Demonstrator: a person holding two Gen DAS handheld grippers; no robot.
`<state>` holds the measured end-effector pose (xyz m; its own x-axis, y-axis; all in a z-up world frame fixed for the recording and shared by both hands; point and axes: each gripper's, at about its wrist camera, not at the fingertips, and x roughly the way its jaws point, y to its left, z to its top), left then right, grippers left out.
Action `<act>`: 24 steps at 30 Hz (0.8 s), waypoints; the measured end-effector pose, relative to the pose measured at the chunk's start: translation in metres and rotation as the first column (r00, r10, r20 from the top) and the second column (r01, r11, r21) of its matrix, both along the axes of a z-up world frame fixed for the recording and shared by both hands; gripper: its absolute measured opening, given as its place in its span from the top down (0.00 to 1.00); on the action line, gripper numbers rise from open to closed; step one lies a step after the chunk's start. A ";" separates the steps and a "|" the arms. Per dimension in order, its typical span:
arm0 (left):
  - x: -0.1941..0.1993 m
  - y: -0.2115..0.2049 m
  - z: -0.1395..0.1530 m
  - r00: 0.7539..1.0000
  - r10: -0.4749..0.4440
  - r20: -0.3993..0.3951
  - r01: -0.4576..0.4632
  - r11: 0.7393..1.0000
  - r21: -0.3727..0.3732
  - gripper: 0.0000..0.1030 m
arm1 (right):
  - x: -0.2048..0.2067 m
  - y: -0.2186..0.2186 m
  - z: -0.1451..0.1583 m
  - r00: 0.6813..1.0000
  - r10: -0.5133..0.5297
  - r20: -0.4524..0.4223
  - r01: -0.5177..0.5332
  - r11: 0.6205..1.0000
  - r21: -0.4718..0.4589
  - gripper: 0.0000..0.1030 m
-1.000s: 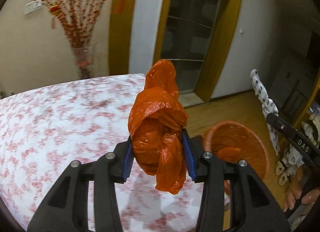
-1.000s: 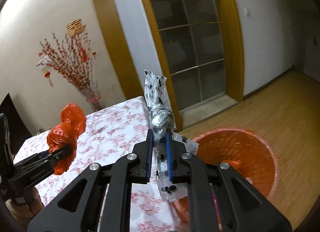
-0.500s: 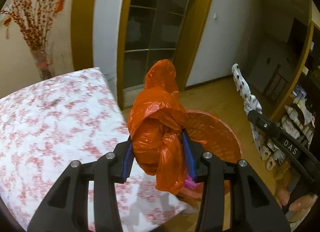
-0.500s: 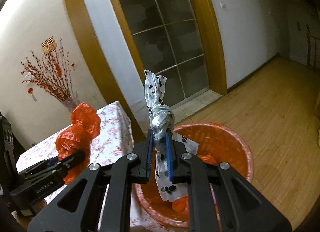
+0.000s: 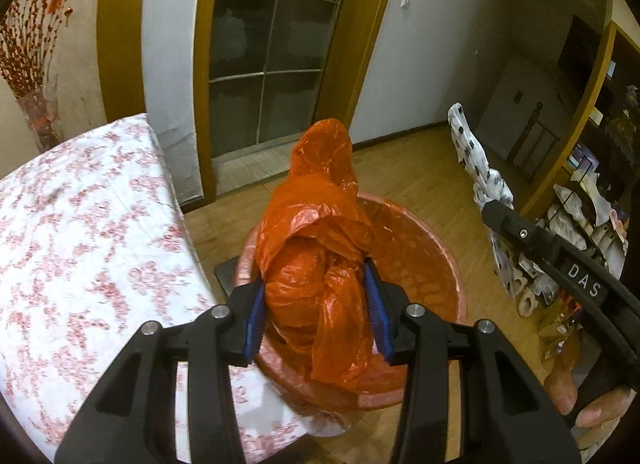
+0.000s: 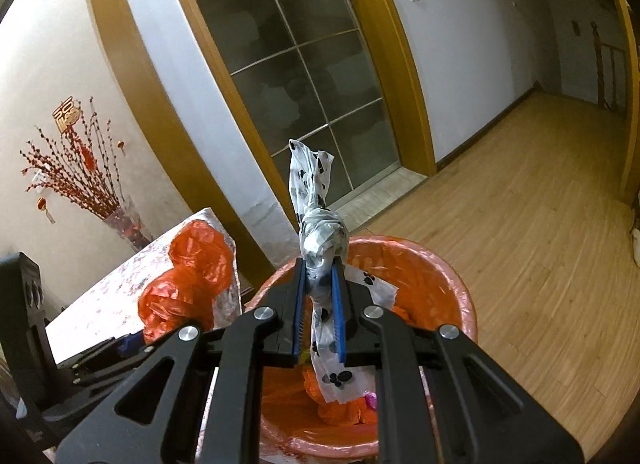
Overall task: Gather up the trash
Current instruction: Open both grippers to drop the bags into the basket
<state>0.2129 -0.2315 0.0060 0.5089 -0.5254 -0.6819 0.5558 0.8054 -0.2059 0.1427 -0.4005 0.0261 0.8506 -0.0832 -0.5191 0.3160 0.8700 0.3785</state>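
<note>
While the left hand-held gripper (image 5: 316, 304) is clamped on a knotted orange plastic bag (image 5: 316, 248), its blue pads (image 5: 253, 320) press the bag from both sides and the bag's loose end stands up past the fingertips. This hand-held gripper points forward and downward, with the bag held over the near edge of an orange-lined trash bin (image 5: 424, 248) that stands on the wooden floor (image 5: 420, 176). The bin sits just beside the corner of a desk (image 5: 80, 232) covered with a red-and-white floral cloth.

The right hand-held gripper (image 6: 318, 304) is closed on a knotted white bag with black paw prints (image 6: 316, 232). Its blue pads (image 6: 338, 312) pinch the bag below the knot; the twisted top rises above the fingertips and the loose tail hangs down between the fingers. This hand-held gripper is tilted downward, holding the bag over the opening of the trash bin (image 6: 452, 288), which already contains crumpled orange plastic and a small pink item. In the left wrist view, the right hand-held gripper (image 5: 490, 210) enters from the right edge, and the fingers of the person's hand (image 5: 580, 404) wrap its handle. In the right wrist view, the left hand-held gripper (image 6: 132, 340) appears at lower left with the orange bag (image 6: 188, 276), near the bin rim.

A glass-panelled door (image 6: 304, 76) with a yellow-brown frame stands behind the bin, and a vase of red branches (image 6: 84, 184) stands by the wall beyond the desk.
</note>
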 end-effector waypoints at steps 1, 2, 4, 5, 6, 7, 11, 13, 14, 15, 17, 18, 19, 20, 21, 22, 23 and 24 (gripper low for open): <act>0.001 -0.003 -0.003 1.000 -0.005 -0.007 0.005 1.000 0.001 0.58 | 0.001 -0.002 -0.002 1.000 0.001 -0.002 -0.001 1.000 0.009 0.89; 0.000 -0.007 -0.005 1.000 -0.008 -0.013 0.008 1.000 0.003 0.58 | 0.002 -0.004 -0.003 1.000 0.002 -0.004 -0.002 1.000 0.015 0.88; 0.002 -0.014 -0.012 0.999 -0.011 -0.032 0.011 1.000 0.008 0.55 | 0.005 -0.008 -0.006 1.000 0.008 -0.011 -0.008 0.999 0.035 0.87; 0.003 -0.015 -0.014 0.999 -0.013 -0.039 0.013 1.000 0.010 0.54 | 0.006 -0.010 -0.008 1.000 0.009 -0.011 -0.008 0.999 0.045 0.85; 0.002 -0.018 -0.017 0.999 -0.013 -0.046 0.013 1.000 0.014 0.53 | 0.006 -0.013 -0.010 1.000 0.010 -0.014 -0.009 0.999 0.054 0.82; 0.003 -0.020 -0.021 0.999 -0.012 -0.053 0.013 1.000 0.020 0.52 | 0.008 -0.014 -0.012 1.000 0.012 -0.019 -0.011 0.998 0.063 0.80; 0.005 -0.018 -0.032 0.997 0.005 -0.071 -0.002 0.999 0.041 0.46 | 0.003 -0.019 -0.019 1.000 0.003 -0.027 0.000 0.996 0.084 0.64; 0.007 -0.011 -0.036 0.997 0.026 -0.078 -0.021 0.998 0.062 0.45 | -0.003 -0.019 -0.019 1.000 -0.010 -0.024 0.012 0.997 0.075 0.56; 0.007 -0.006 -0.036 0.996 0.035 -0.079 -0.030 0.998 0.063 0.44 | -0.004 -0.018 -0.018 1.000 -0.016 -0.023 0.018 0.998 0.066 0.47; 0.006 -0.002 -0.035 0.996 0.042 -0.078 -0.037 0.997 0.063 0.42 | -0.006 -0.017 -0.017 0.999 -0.025 -0.020 0.026 0.998 0.055 0.37; 0.003 0.013 -0.034 0.996 0.068 -0.059 -0.064 0.996 0.067 0.37 | -0.013 -0.014 -0.014 0.999 -0.041 -0.004 0.041 0.999 0.028 0.24; 0.001 0.020 -0.032 0.996 0.080 -0.045 -0.077 0.995 0.069 0.34 | -0.017 -0.012 -0.012 0.999 -0.043 0.005 0.043 0.999 0.012 0.18; -0.003 0.031 -0.029 0.995 0.100 -0.023 -0.098 0.993 0.071 0.32 | -0.021 -0.008 -0.009 0.999 -0.047 0.011 0.047 0.999 -0.012 0.16; -0.007 0.038 -0.026 0.993 0.117 -0.005 -0.116 0.991 0.070 0.28 | -0.025 -0.003 -0.007 0.998 -0.053 0.017 0.053 0.998 -0.042 0.12; -0.013 0.049 -0.021 0.990 0.142 0.023 -0.144 0.987 0.067 0.25 | -0.027 0.000 -0.006 0.998 -0.054 0.019 0.055 0.997 -0.058 0.10; -0.017 0.056 -0.017 0.987 0.158 0.041 -0.161 0.985 0.064 0.23 | -0.031 0.005 -0.004 0.998 -0.057 0.021 0.058 0.995 -0.084 0.09; -0.022 0.067 -0.014 0.982 0.180 0.065 -0.184 0.981 0.059 0.19 | -0.034 0.008 -0.003 0.998 -0.059 0.018 0.060 0.993 -0.106 0.07; -0.026 0.077 -0.012 0.977 0.198 0.081 -0.203 0.978 0.057 0.15 | -0.036 0.013 -0.002 0.998 -0.061 0.013 0.062 0.990 -0.127 0.06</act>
<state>0.1872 -0.1548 -0.0059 0.6501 -0.3639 -0.6670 0.3938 0.9121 -0.1138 0.1064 -0.3878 0.0240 0.8463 -0.2002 -0.4937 0.3676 0.8902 0.2691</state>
